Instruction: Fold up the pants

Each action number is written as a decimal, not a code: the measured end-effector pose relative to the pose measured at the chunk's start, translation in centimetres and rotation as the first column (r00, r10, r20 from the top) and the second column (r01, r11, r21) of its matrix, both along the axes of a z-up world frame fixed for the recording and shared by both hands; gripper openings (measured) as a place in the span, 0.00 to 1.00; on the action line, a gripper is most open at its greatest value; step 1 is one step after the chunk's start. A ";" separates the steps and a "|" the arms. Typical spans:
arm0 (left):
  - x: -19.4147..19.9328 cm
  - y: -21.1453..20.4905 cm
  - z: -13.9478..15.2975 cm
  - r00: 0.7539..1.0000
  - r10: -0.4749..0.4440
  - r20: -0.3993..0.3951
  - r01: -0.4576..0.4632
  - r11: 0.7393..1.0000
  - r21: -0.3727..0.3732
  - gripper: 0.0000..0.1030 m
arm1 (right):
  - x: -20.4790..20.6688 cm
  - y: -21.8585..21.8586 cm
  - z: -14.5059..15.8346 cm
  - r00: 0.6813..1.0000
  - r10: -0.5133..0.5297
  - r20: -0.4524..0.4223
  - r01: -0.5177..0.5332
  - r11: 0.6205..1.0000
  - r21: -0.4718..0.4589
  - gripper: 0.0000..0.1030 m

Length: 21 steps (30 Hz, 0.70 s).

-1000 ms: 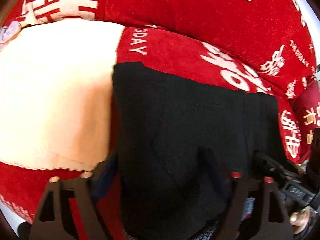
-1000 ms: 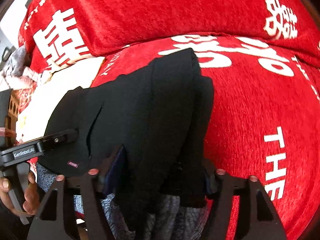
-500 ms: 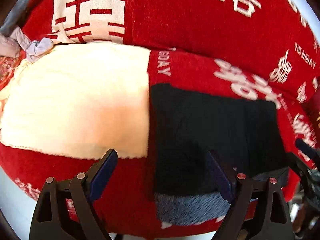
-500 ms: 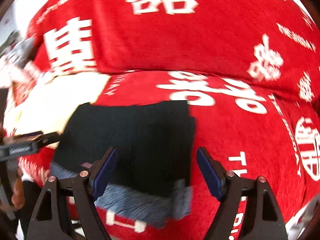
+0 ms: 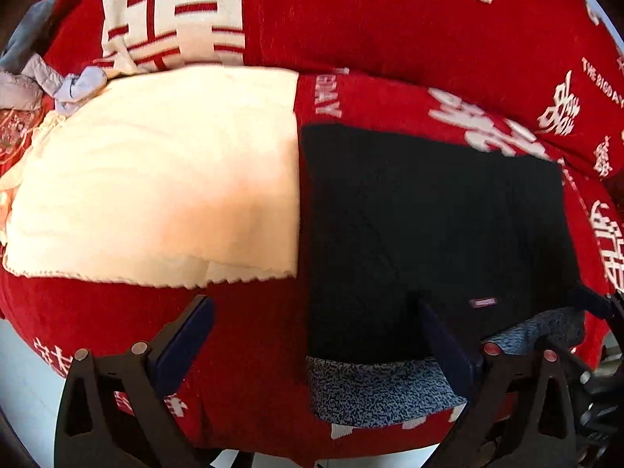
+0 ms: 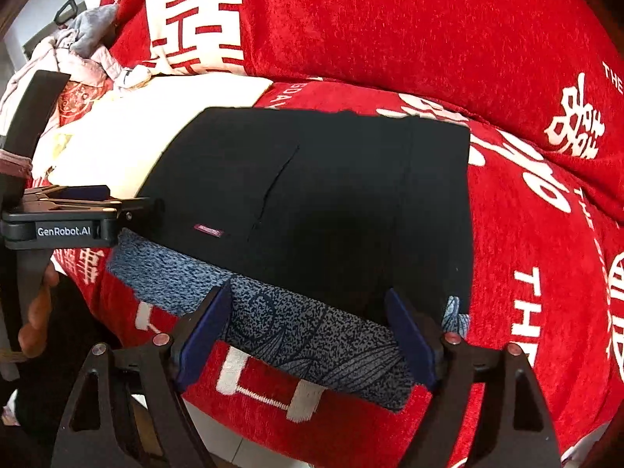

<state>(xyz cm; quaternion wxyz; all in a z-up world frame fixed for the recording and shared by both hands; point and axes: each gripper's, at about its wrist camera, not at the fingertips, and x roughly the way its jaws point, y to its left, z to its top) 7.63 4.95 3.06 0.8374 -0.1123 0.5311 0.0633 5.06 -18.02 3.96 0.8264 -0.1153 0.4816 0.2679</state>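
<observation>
The pants (image 6: 312,195) lie folded into a flat black block on the red cover (image 6: 390,31), their grey speckled waistband (image 6: 296,331) hanging over the near edge; the block's left side lies close beside a cream towel (image 5: 156,179), whether touching I cannot tell. The fold looks done, so the step in hand seems to be letting go and drawing back. To do it well, lift each tong straight off without snagging the waistband, and leave the top layer square.

The left gripper (image 5: 312,343) points steeply down over the block's near left corner; its jaws have just been opening and stand wide, one pad (image 5: 183,335) over bare cover, nothing pinched. The right gripper (image 6: 308,331) angles down above the waistband; its jaws have also been opening, pads clear of the cloth. In the right view, a hand (image 6: 37,312) holds the left tool at the edge.
</observation>
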 end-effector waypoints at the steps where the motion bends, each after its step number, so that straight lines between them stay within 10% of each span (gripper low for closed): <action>1: 0.2 0.3 0.6 1.000 0.002 0.014 -0.001 1.000 -0.009 1.00 | 0.4 -0.4 0.8 1.000 -0.013 0.011 0.012 1.000 0.024 0.83; 13: 11.2 -0.4 -1.3 0.994 -0.010 -0.106 0.014 0.999 0.038 1.00 | 11.6 1.7 0.1 0.990 -0.119 -0.072 0.122 0.992 0.034 0.83; 21: 12.7 0.6 -4.7 0.989 -0.009 -0.149 -0.005 0.995 -0.095 1.00 | 13.0 3.3 -3.6 0.993 -0.093 -0.074 0.088 0.994 -0.065 0.98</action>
